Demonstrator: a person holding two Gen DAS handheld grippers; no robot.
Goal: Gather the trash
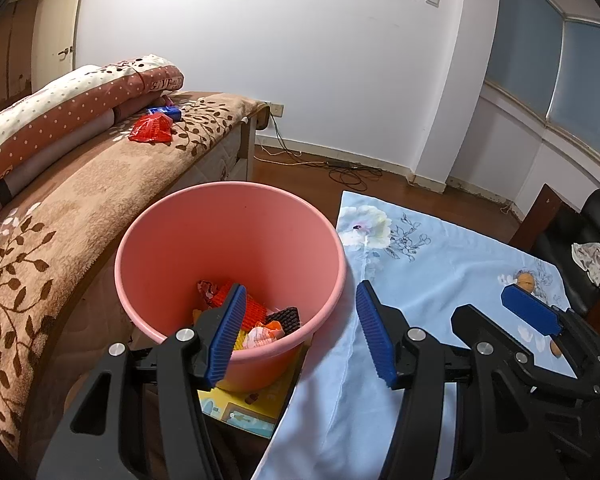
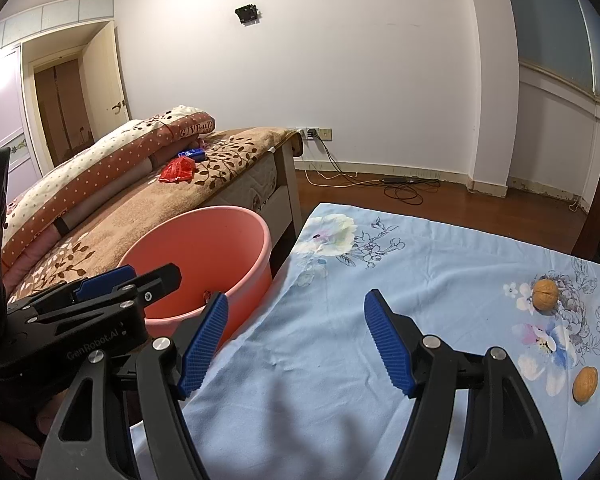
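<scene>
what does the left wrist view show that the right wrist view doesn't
Only the left wrist view looks down into the pink bucket and shows the trash in its bottom, plus a crumpled wrapper on the black chair.

Only the right wrist view shows both walnuts clearly, one farther off and one nearer, and the open doorway.

Both show the bucket, the blue floral cloth, the red wrapper and blue packet on the bed, and open, empty grippers: left, right.

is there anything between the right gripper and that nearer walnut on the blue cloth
Nothing visible. The right gripper is open over bare blue floral cloth, and the nearer walnut lies to its right in the open. A second walnut sits farther back, out of that path.
</scene>
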